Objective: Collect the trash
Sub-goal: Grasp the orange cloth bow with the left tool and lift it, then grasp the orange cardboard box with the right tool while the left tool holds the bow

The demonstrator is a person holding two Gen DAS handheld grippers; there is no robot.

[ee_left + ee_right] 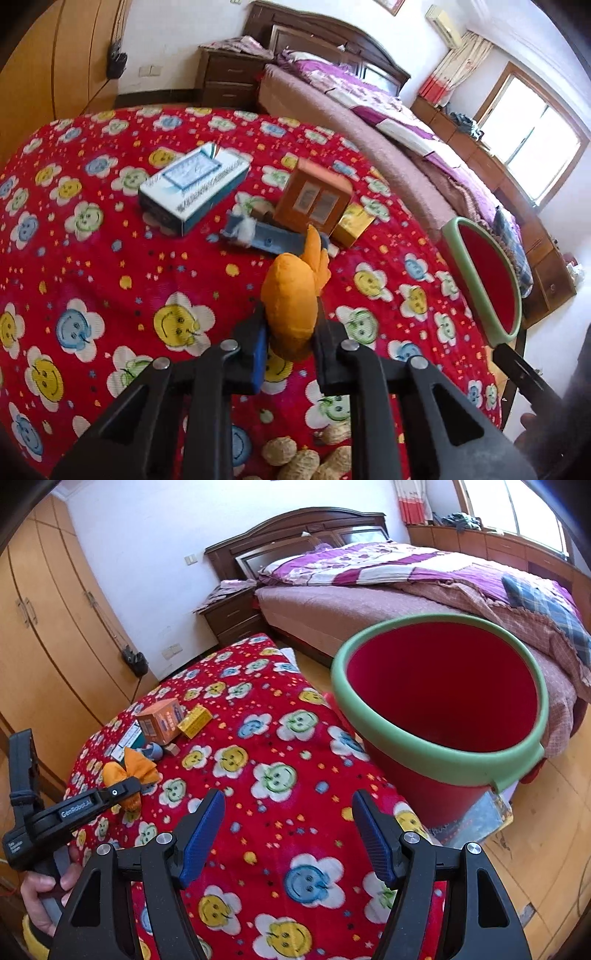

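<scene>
Peanuts [306, 458] lie closest to the left wrist camera on the red flowered cloth [110, 258], just under the left gripper [290, 332], whose fingers are clamped on a crumpled orange wrapper [295, 295] raised off the cloth. Beyond the wrapper on that cloth sit a white-and-blue box [192, 188], an orange carton [314, 195], and a small yellow box [352, 225]. Off the cloth's right edge stands the red bin with a green rim [436, 753], and the right gripper [288, 834] hangs over the cloth beside it, fingers spread wide around nothing.
</scene>
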